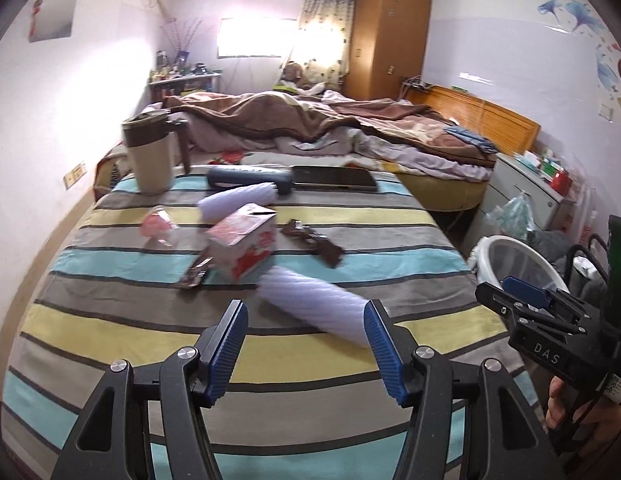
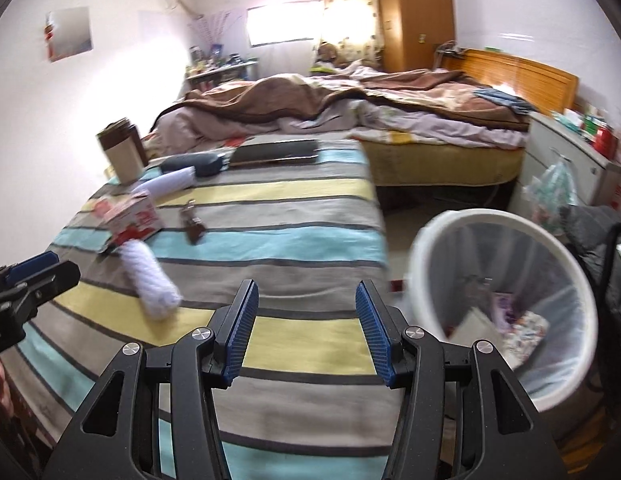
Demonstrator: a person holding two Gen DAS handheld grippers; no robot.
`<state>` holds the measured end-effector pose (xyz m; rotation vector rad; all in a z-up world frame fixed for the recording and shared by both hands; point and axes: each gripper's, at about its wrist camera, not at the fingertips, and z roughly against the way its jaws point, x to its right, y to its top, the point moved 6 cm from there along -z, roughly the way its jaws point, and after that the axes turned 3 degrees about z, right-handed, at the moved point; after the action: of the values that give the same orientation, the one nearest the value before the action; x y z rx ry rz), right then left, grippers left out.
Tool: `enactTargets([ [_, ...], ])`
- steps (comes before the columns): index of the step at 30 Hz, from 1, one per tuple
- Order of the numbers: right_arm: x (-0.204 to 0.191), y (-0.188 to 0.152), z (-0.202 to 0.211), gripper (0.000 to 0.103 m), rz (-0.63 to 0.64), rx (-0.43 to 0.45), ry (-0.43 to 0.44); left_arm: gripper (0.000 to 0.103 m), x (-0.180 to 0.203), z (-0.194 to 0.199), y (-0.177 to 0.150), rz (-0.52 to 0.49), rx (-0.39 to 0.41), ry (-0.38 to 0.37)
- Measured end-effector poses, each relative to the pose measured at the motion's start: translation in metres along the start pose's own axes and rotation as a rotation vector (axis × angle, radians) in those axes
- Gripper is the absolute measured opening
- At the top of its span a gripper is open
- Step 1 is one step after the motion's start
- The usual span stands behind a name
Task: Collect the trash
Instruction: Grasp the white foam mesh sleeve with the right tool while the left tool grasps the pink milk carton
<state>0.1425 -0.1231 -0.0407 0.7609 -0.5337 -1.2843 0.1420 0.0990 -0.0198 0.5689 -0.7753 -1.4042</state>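
Observation:
Trash lies on the striped bedspread [image 1: 110, 320]. A white ribbed cup [image 1: 314, 304] lies on its side just ahead of my left gripper [image 1: 306, 340], which is open; the cup's near end sits by the right fingertip, and nothing is gripped. Farther back lie a red-and-white carton [image 1: 244, 244], two brown wrappers [image 1: 314, 242] [image 1: 196, 272], a pink wrapper [image 1: 156, 224] and a second white cup [image 1: 238, 200]. My right gripper [image 2: 306, 332] is open and empty over the bed's near edge, beside the white bin [image 2: 486, 216]. In its view, the near cup [image 2: 152, 280] lies to the left.
A beige jug [image 1: 150, 156], a dark case [image 1: 250, 178] and a black tablet [image 1: 334, 178] sit at the far end of the striped bed. The bin [image 1: 518, 260], lined with a bag, holds paper trash. A second bed, a wardrobe and a cluttered cabinet stand beyond.

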Motion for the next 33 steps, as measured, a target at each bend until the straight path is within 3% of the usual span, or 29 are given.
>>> enactTargets([
  [14,-0.091,0.008,-0.037,0.053,0.213,-0.079,0.152,0.060,-0.071,-0.014,0.010,0.064,-0.016,0.045],
  [18,-0.107,0.007,-0.054,0.063,0.248,-0.131,0.213,0.060,-0.078,-0.026,0.015,0.065,-0.031,0.030],
  [26,-0.114,0.007,-0.071,0.063,0.273,-0.187,0.163,0.064,-0.082,-0.049,0.032,0.070,-0.044,-0.014],
  [28,-0.111,0.008,-0.072,0.054,0.253,-0.183,0.161,0.064,-0.081,-0.054,0.034,0.060,-0.047,-0.013],
  [29,-0.110,0.009,-0.072,0.037,0.247,-0.181,0.158,0.064,-0.080,-0.058,0.036,0.051,-0.052,-0.010],
  [30,-0.107,0.009,-0.070,0.029,0.235,-0.177,0.151,0.065,-0.079,-0.060,0.038,0.045,-0.054,-0.012],
  [33,-0.101,0.009,-0.073,0.024,0.208,-0.183,0.137,0.065,-0.076,-0.073,0.044,0.026,-0.069,-0.018],
])
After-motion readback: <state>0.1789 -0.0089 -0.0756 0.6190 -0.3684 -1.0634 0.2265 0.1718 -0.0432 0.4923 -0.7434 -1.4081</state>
